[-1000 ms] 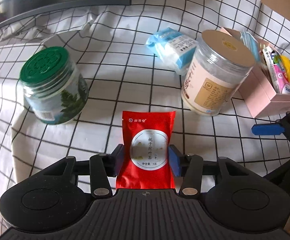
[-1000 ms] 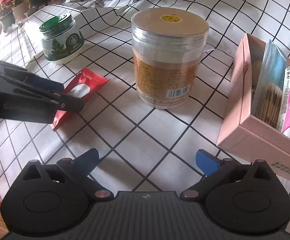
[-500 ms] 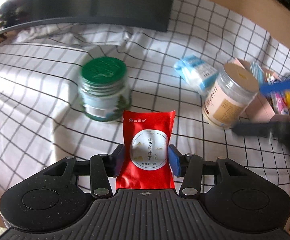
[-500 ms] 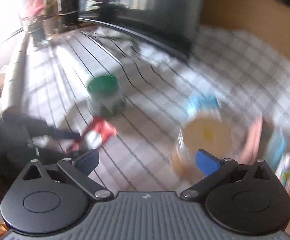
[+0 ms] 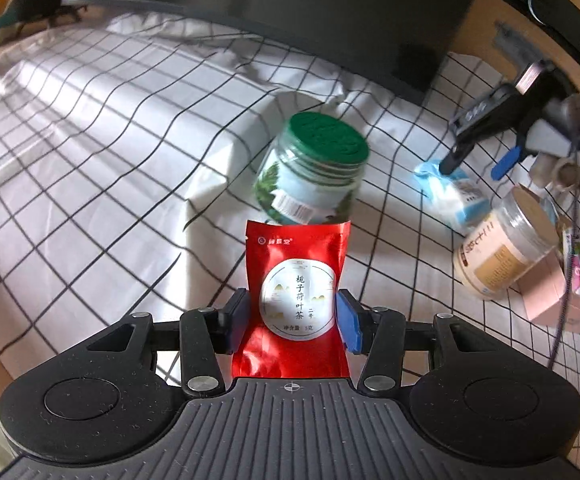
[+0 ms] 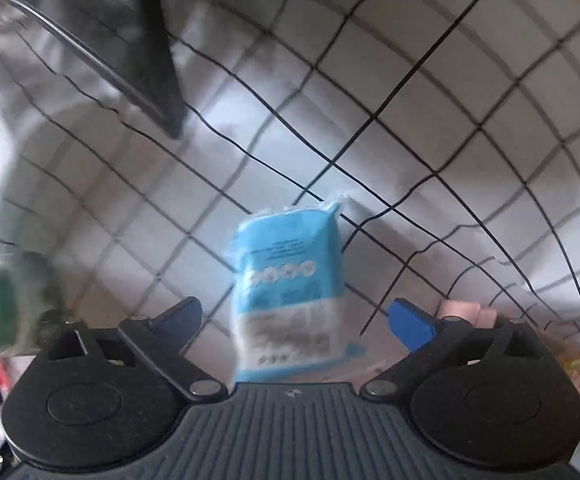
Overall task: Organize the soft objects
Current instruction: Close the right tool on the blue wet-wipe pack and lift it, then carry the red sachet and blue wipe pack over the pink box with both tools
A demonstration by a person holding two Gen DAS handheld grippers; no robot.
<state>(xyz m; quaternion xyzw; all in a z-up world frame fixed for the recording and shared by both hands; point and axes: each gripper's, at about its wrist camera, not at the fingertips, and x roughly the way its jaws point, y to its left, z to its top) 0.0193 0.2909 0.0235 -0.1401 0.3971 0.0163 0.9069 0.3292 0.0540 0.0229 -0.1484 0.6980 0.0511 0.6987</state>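
My left gripper (image 5: pixel 294 320) is shut on a red tea packet (image 5: pixel 296 292) and holds it upright above the checked cloth. My right gripper (image 6: pixel 294 316) is open, and a blue and white soft packet (image 6: pixel 290 284) lies on the cloth between its fingers; the view is blurred. In the left wrist view the same blue packet (image 5: pixel 456 196) lies at the right with the right gripper (image 5: pixel 474 160) just above it, one fingertip at its far end.
A green-lidded glass jar (image 5: pixel 314 172) stands behind the red packet. A tan-lidded plastic jar (image 5: pixel 506 248) and a pink box (image 5: pixel 566 296) holding packets are at the right. A dark monitor (image 5: pixel 330 12) stands at the back on the checked cloth (image 5: pixel 109 140).
My left gripper has lifted and drawn back with the red packet. My right gripper has swung from the tan-lidded jar to over the blue packet, still open.
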